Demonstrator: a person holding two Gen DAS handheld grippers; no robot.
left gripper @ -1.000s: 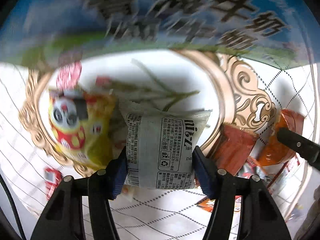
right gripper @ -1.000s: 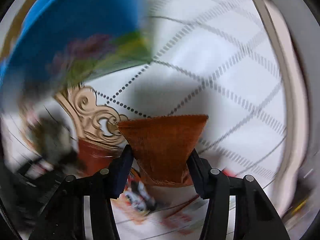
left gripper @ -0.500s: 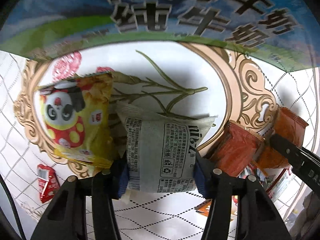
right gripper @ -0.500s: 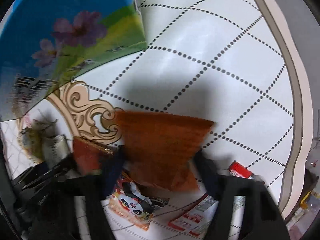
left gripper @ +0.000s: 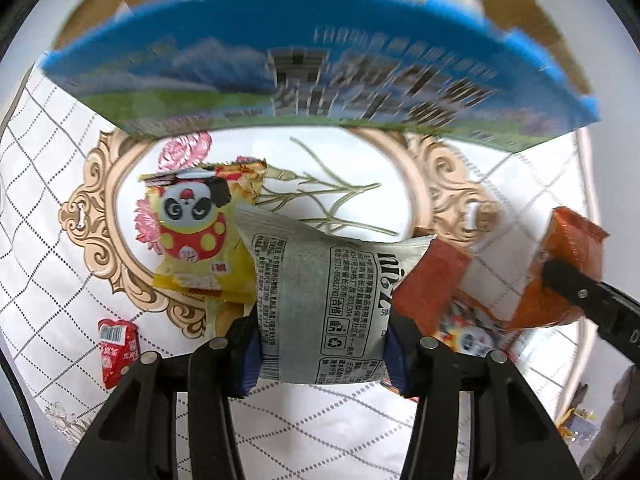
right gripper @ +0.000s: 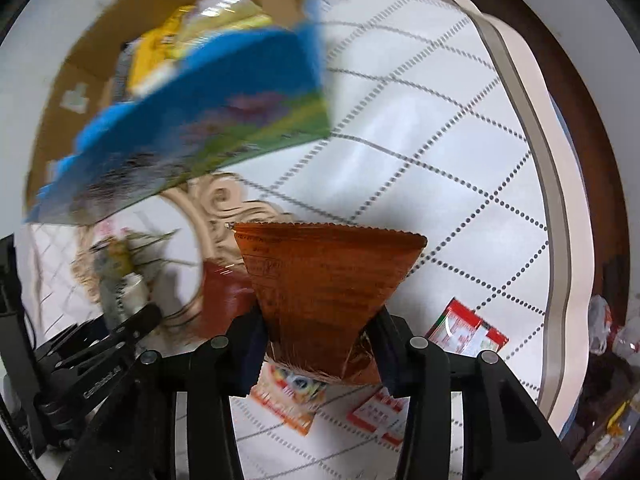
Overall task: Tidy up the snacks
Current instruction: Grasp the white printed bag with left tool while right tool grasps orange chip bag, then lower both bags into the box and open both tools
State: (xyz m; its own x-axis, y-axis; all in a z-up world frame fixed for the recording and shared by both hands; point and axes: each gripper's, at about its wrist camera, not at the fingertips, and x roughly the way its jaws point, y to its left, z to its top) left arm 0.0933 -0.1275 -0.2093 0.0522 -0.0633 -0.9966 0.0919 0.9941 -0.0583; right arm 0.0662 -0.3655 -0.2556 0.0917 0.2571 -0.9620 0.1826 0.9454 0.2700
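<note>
Transfer step: left hand-held gripper clamps the grey printed snack packet; right hand-held gripper clamps the orange foil packet. Next, probably carry both over the blurred blue cardboard box.

Each camera sits just behind its own tongs and looks forward along them, down at a slant onto the table. The left view looks at the gold-framed oval of the cloth from close above. The right view faces more to the table's right edge. Both views share the blue carton, very near at the top, and each view shows the other tongs at its side.
</note>
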